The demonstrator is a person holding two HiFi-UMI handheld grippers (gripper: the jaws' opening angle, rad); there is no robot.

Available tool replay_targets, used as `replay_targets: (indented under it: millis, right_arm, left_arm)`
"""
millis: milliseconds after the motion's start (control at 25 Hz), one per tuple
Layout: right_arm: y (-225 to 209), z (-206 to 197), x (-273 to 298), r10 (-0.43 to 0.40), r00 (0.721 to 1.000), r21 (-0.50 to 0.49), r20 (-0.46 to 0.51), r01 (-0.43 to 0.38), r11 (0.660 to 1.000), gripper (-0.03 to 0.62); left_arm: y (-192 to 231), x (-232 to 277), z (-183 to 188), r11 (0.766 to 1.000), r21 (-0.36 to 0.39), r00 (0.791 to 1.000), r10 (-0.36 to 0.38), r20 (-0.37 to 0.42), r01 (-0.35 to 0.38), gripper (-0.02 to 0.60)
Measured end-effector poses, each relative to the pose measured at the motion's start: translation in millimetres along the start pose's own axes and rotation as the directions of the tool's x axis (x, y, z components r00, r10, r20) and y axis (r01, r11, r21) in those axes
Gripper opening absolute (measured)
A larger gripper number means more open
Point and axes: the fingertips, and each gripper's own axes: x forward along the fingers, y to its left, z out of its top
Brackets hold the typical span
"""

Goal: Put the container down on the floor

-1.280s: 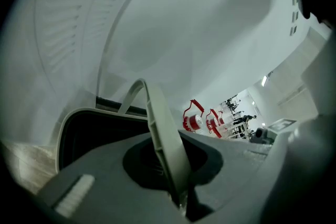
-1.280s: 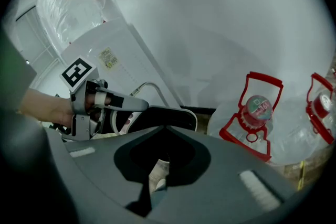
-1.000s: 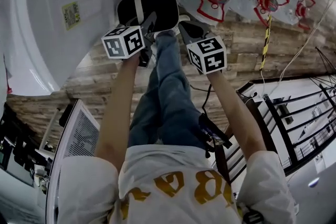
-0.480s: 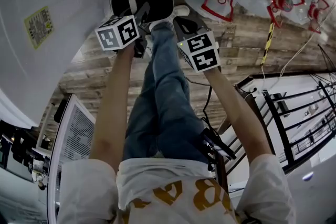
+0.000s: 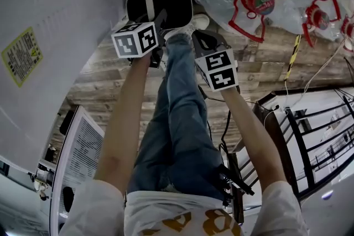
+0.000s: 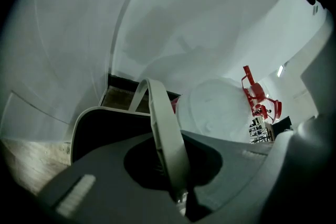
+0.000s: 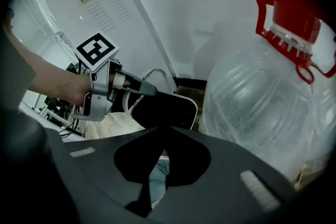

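The person's left gripper is clenched on the pale handle of the black container. The handle stands upright between its jaws and arches over the container's open top. The container has a white rim and sits at the far end of the scene, just beyond the person's white shoe and blue-jeaned leg. From here I cannot tell whether its bottom touches the wooden floor or hangs just above it.

The right gripper is just to the right of the container, beside its near right corner. Its jaws are pressed together with nothing caught between them.

A big clear water bottle with a red cap and red carry handle lies right of the container, very close to it. More bottles like it lie farther right. A large white appliance with a yellow label fills the left side.
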Motion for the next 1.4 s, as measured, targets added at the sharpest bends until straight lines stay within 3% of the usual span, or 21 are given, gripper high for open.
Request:
replay_targets:
  millis: [400, 760, 1040, 1400]
  right_arm:
    - [4.3, 7.6, 18.3, 0.011, 1.0, 0.012, -0.017, -0.011, 1.0, 0.029]
    - [-0.3, 8.2, 26.9, 0.034, 0.999, 0.028, -0.023, -0.033, 0.999, 0.028]
    - [13.3, -4.4, 29.4, 0.082, 0.995, 0.039, -0.048, -0.08, 0.996, 0.029]
    - [-3.6, -4.2, 23.7, 0.056, 0.998, 0.064, -0.03, -0.054, 0.996, 0.029]
  left_arm:
    - [28.5, 28.3, 11.4, 0.995, -0.045, 0.996, 0.086, 0.031, -0.085, 0.008]
    - [36.7, 46.5, 25.6, 0.993, -0.003, 0.993, 0.116, 0.03, -0.116, 0.005]
    - [37.5, 46.1, 36.3, 0.992, 0.008, 0.987, 0.126, 0.095, -0.128, 0.0]
    - [51.1, 49.0, 27.3, 0.983, 0.028, 0.981, 0.181, 0.063, -0.183, 0.001]
